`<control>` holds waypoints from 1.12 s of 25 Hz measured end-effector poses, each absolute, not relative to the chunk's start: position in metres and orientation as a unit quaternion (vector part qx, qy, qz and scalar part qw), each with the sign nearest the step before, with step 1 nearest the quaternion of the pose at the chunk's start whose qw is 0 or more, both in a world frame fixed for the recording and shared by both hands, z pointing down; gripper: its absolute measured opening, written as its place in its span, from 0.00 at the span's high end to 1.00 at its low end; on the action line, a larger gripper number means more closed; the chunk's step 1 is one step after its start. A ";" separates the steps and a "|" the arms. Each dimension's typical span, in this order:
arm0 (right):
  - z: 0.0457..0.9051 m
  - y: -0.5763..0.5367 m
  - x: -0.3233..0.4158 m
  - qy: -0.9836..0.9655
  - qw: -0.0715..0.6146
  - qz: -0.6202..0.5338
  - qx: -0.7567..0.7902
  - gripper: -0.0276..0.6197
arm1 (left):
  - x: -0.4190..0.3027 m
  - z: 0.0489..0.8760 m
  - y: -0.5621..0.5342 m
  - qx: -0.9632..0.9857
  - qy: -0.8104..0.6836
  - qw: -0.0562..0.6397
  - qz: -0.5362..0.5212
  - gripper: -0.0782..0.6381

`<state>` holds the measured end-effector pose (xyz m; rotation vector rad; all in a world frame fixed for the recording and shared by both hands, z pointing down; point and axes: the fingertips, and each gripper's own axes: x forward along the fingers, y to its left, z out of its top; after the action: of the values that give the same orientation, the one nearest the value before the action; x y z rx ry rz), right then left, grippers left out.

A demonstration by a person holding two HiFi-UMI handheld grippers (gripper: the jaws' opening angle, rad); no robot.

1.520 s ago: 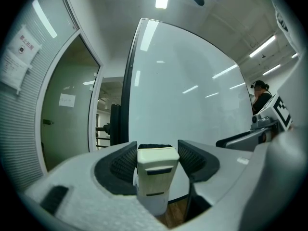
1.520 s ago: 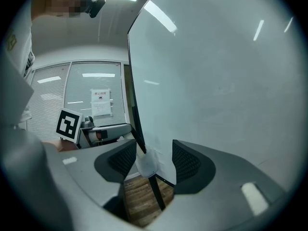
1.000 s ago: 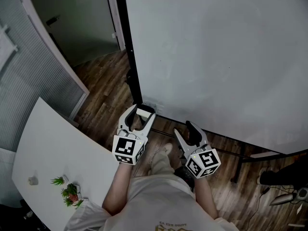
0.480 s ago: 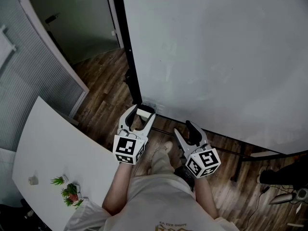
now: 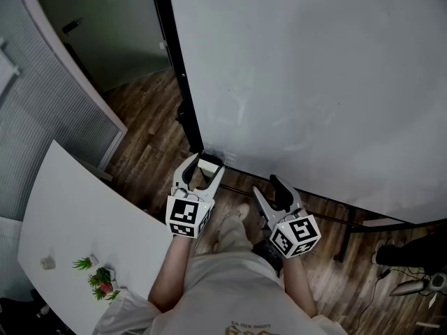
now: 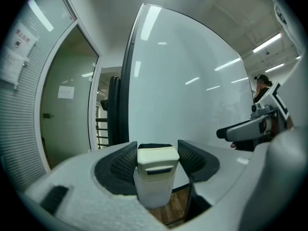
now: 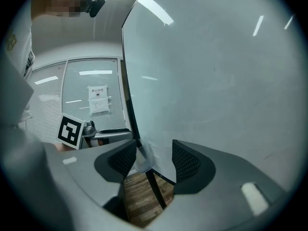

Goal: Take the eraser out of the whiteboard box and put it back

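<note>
A white eraser [image 5: 209,163] with a dark felt back sits between the jaws of my left gripper [image 5: 204,166], which is shut on it. In the left gripper view the eraser [image 6: 155,177] stands upright between the ribbed pads, in front of the whiteboard [image 6: 192,90]. A small translucent box [image 7: 143,159] hangs at the whiteboard's lower left corner, just beyond the eraser in the head view. My right gripper [image 5: 269,185] is open and holds nothing. It points at that same corner, and the box shows between its pads [image 7: 185,160].
The large whiteboard [image 5: 314,82] has a black frame post [image 5: 173,75] on its left edge. A white table [image 5: 70,215] with a small plant [image 5: 100,279] lies at the lower left. The person's legs and a shoe [image 5: 242,215] are below the grippers on the wooden floor.
The left gripper with the eraser has sunk a little by the whiteboard's corner. The right gripper has stayed where it was.
</note>
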<state>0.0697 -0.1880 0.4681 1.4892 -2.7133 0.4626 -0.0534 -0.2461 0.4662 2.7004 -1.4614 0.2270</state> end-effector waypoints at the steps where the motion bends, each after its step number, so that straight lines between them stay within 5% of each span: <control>1: 0.469 -0.188 0.070 -0.867 0.006 0.148 0.476 0.59 | -0.053 0.468 -0.246 0.877 -0.474 0.032 0.075 0.52; 28: 0.472 -0.191 0.076 -0.865 0.007 0.152 0.479 0.60 | -0.053 0.489 -0.255 0.871 -0.481 0.059 0.085 0.52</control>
<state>0.0758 -0.1910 0.4723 1.4975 -2.7035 0.4745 -0.0535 -0.2552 0.4893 2.6358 -1.4568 0.2573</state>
